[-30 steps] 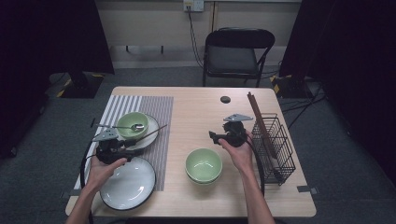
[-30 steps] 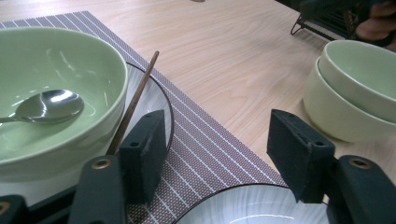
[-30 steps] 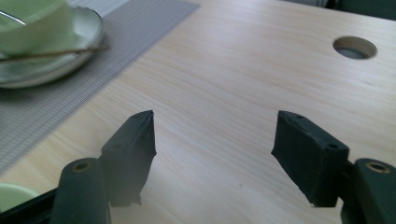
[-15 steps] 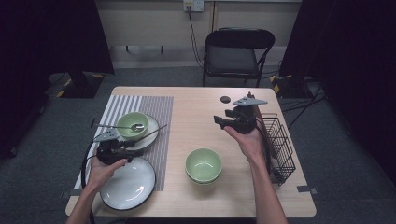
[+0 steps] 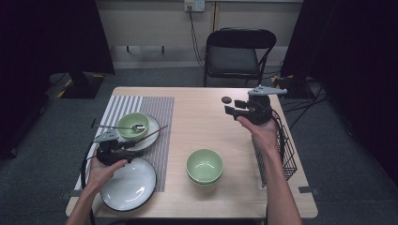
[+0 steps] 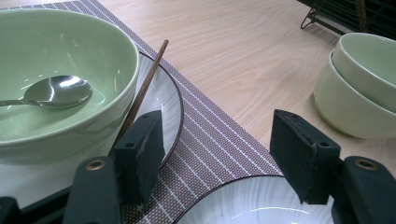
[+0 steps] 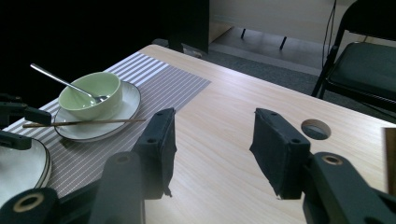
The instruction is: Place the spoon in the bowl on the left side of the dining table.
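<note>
We see a thin brown wooden chopstick [image 6: 148,77] lying slantwise across the rim of a white plate with a dark edge [image 5: 151,127], its shaft leaning against a smooth, glossy pale-green bowl [image 5: 133,124] that stands on that plate. A polished metal spoon [image 6: 56,92] rests inside this bowl. The left gripper [image 5: 123,147] sits low just beside the chopstick's near end; its flat black jaws stand apart, the chopstick just beside one of them, and they press on nothing.

Plate and bowl rest on a woven placemat [image 5: 155,110], half grey-and-white stripes, half finer brownish weave. A second round white plate [image 5: 129,187], faintly ribbed and dark-rimmed, lies at the near corner of the mat.

Out on the bare, light wood-grain worktop [image 5: 199,122], two matte green bowls [image 5: 204,166] sit stacked one inside the other.

The right gripper [image 5: 234,108] is held up off the worktop near the far right side, its jaws have just been closing, yet a gap remains with nothing between them. Beside it stands a black wire rack [image 5: 281,152]. A small round hole [image 7: 315,129] marks the worktop, and a black folding chair [image 5: 237,54] stands beyond.
</note>
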Available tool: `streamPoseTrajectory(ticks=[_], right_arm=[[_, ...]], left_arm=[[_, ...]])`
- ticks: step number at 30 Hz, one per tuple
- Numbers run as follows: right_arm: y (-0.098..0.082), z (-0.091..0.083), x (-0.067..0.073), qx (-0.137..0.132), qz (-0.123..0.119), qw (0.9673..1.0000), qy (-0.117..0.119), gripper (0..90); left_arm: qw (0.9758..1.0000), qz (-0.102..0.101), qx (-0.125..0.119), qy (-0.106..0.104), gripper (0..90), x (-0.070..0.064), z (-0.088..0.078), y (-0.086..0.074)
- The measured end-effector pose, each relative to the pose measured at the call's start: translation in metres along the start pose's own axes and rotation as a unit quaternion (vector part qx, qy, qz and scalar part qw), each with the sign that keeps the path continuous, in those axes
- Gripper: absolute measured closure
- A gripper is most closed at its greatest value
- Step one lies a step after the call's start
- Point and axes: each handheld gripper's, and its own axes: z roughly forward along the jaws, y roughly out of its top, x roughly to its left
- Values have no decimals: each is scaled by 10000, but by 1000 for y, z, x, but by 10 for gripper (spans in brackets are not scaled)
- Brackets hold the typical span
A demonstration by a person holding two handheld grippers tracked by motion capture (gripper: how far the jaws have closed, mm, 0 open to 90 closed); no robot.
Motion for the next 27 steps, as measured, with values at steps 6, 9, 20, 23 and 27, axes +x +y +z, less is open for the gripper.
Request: streamPoseTrajectory(ticks=[6,9,20,23,27], right_arm=[[-3,-9,-14,-7,30,9998,-171,569],[-5,-13,-23,3,100,9997,-225,606],[-19,-26,-58,158,355,9981,-469,697],[-24,-26,-66,277,411,9972,-559,703],[-33,-20,-72,438,462,9958,-657,727]], left_arm=[[10000,1,4,-17,351,0,0,0],[10000,13,2,-12,352,0,0,1],[10000,32,29,-14,351,-1,1,1],[10000,46,35,-6,351,-1,2,2],[10000,68,55,9,351,-1,2,2]])
